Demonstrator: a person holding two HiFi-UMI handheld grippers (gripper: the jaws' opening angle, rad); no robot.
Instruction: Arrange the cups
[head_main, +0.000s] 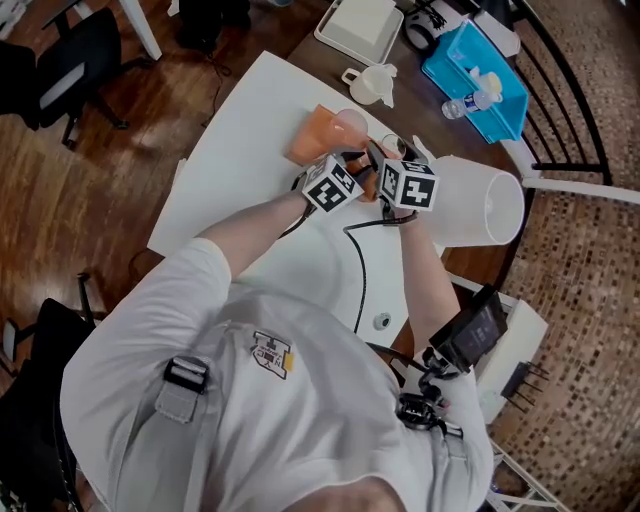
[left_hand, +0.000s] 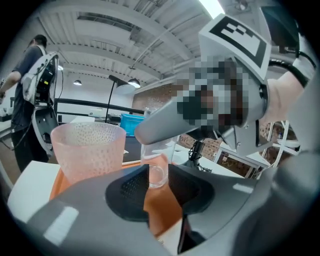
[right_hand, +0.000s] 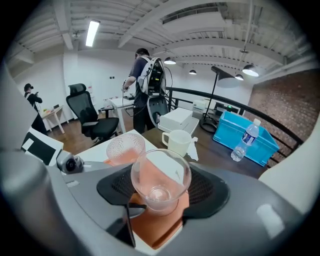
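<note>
Far left of the left gripper view: the pink dimpled cup stood upright on the orange tray. The left gripper had its jaws only a narrow slit apart, nothing pinched, with the tray showing through the gap.

Centre of the right gripper view was the one to watch. The right gripper was clamped wide on the clear glass cup, upright over the tray and just in front of the pink cup. I couldn't tell whether its base touched down.

The dangers, as I judged them: smooth glass could slide in those pads. The two grippers were crowded nose to nose, so a nudge from the left tip could tilt the glass. Set down too close, it could knock the pink cup over.
</note>
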